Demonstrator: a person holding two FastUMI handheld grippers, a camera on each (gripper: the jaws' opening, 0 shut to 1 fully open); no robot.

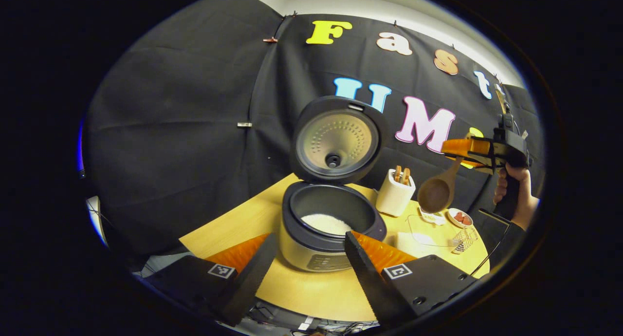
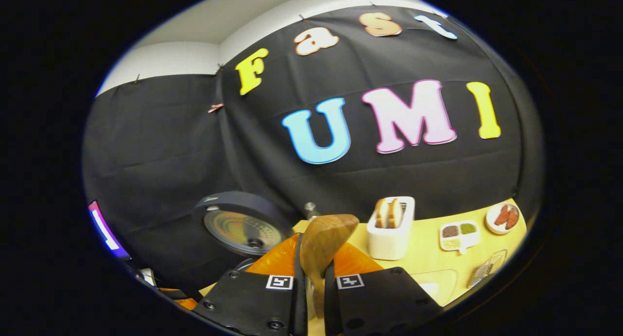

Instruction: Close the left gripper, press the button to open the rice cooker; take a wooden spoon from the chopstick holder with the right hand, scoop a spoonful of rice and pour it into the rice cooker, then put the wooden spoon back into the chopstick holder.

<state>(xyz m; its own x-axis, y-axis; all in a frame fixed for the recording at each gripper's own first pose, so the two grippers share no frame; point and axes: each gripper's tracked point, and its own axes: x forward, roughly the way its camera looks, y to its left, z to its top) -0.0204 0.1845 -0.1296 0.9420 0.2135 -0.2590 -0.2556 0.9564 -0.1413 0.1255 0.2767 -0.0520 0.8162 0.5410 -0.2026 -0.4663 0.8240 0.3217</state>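
Two fingers of the left gripper (image 1: 306,260) spread wide apart at the bottom of the left gripper view, holding nothing, and between them sits the rice cooker (image 1: 321,238) on the yellow table (image 1: 302,287). Its lid (image 1: 338,141) stands raised upright behind the pot, and a patch of white rice (image 1: 327,224) lies inside the dark inner pot. Just right of the cooker stands the white chopstick holder (image 1: 395,194) with wooden utensil ends poking out of its top. Farther right, a hand (image 1: 511,187) holds the right gripper (image 1: 462,151) up above the table; the wooden spoon (image 1: 436,192) hangs from it, bowl downward, above a clear tray (image 1: 428,231) and beside a small dish (image 1: 460,218) of red pieces.

From the right gripper view, the right gripper (image 2: 312,282) has its fingers narrowed onto the wooden spoon (image 2: 323,243), whose handle runs between them and whose bowl rises ahead. Beyond it stand the chopstick holder (image 2: 391,229), a small divided dish (image 2: 459,234) and the raised lid (image 2: 241,229) to the left.
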